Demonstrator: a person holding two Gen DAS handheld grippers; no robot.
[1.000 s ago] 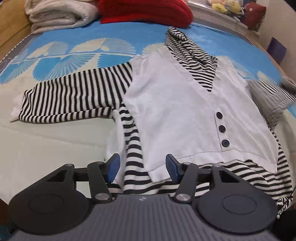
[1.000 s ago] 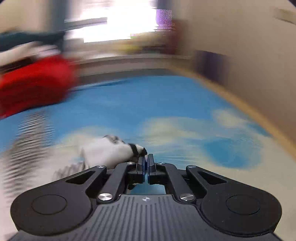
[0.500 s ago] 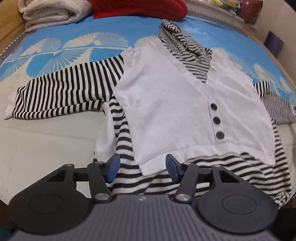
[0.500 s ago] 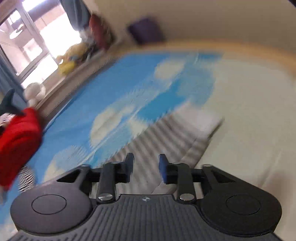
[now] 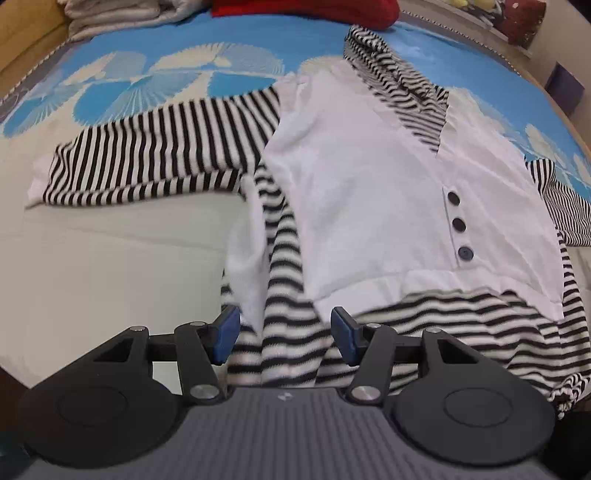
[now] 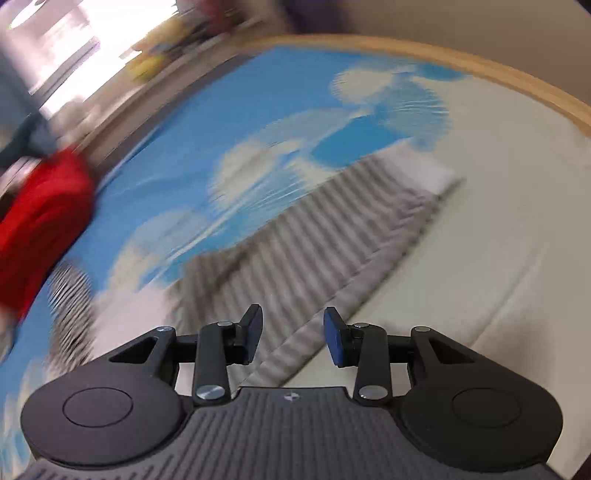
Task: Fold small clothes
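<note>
A small hooded top [image 5: 369,192], white front with three dark buttons and black-and-white striped sleeves and hem, lies flat on the bed. Its left sleeve [image 5: 155,155] stretches out to the left. My left gripper [image 5: 284,334] is open, its blue pads either side of the striped hem at the bottom left corner. My right gripper [image 6: 291,338] is open and empty over the top's right striped sleeve [image 6: 314,240], which lies stretched toward the bed's edge; this view is blurred by motion.
The bed cover [image 5: 110,258] is cream near me and blue with white fan patterns farther off. A red folded garment [image 5: 306,9] and pale folded blankets [image 5: 122,14] lie at the far end. A wooden bed edge [image 6: 480,70] runs on the right.
My right gripper let go of the sleeve cuff, opened, and swung over the laid-out right sleeve. My left gripper moved closer over the hem, still open.
</note>
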